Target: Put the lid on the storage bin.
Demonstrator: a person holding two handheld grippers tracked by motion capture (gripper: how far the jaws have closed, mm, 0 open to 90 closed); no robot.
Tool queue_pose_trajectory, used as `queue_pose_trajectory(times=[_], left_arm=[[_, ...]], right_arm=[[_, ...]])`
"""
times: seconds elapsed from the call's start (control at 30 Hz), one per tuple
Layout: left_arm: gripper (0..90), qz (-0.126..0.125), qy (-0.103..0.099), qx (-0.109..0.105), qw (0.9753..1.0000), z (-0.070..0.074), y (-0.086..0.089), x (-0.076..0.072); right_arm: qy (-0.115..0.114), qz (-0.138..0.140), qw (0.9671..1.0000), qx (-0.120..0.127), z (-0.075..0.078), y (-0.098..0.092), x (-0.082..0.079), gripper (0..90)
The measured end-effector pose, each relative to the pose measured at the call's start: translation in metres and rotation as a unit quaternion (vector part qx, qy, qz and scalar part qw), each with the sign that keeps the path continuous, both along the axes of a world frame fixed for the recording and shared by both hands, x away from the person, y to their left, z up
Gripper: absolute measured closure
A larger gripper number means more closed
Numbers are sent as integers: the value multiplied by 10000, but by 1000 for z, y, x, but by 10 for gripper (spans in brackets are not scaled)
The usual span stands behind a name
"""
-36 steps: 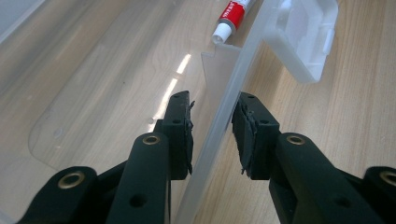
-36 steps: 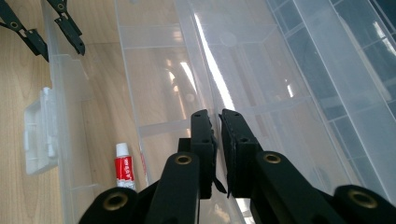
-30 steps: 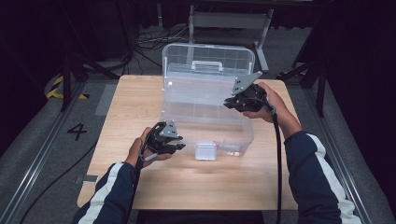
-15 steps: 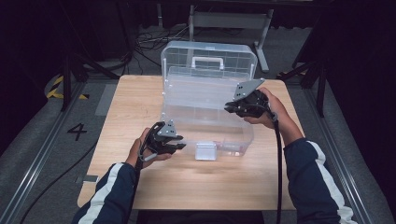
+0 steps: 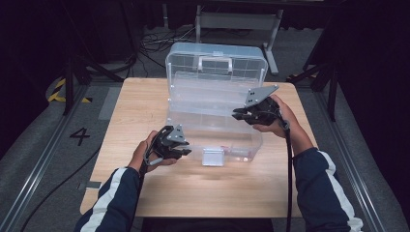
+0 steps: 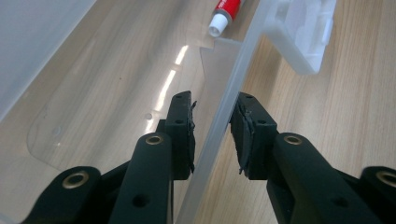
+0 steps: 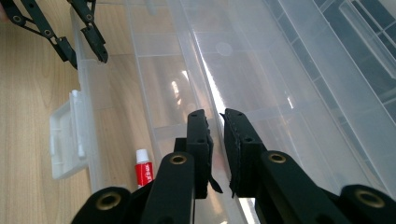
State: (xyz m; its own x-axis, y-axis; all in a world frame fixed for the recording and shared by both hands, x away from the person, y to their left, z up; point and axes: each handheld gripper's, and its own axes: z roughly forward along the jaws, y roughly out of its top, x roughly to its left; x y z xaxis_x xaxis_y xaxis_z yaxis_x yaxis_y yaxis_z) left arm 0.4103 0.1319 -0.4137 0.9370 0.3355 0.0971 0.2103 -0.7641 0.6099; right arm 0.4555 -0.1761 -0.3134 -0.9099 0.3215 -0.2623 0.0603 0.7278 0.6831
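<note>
Two grippers work one clear plastic storage box (image 5: 212, 130) on the pale wooden table (image 5: 145, 101), and I take that box as my landmark. Its lid (image 5: 215, 63) stands upright behind the tray, handle uppermost.

At the box's front left corner I hold the left gripper (image 5: 180, 147). In the left gripper view its jaws stand apart, one inside the tray and one outside, astride the thin front wall (image 6: 224, 116) with a gap on either side, so they are released and grasp nothing yet. That wall runs straight away from the jaws, its long axis in line with them, toward the white latch tab (image 6: 306, 32) hanging off the front edge. A small tube with a red body and white cap (image 6: 223, 14) lies on the tray floor just beyond.

At the box's right side the right gripper (image 5: 241, 115) hovers above the tray, near the lid's lower edge. In its own view (image 7: 215, 140) the jaws are parted by a narrow slot, and a clear ridge or rim of the box runs up from between them; I cannot tell whether the pads touch it, so I read them as unclenched.

My judgement: the left gripper is nearer the front wall and needs only to close to steady the box. The right lies nearer the lid, whose long axis runs across the table.
</note>
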Motion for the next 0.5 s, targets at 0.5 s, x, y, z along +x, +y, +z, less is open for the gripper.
queue_pose_trajectory(times=[0.5], left_arm=[[751,-158,-156,420,9989,11,-8,-3]], right_arm=[[-45,-2,9999,-101,-1,2,-4,802]])
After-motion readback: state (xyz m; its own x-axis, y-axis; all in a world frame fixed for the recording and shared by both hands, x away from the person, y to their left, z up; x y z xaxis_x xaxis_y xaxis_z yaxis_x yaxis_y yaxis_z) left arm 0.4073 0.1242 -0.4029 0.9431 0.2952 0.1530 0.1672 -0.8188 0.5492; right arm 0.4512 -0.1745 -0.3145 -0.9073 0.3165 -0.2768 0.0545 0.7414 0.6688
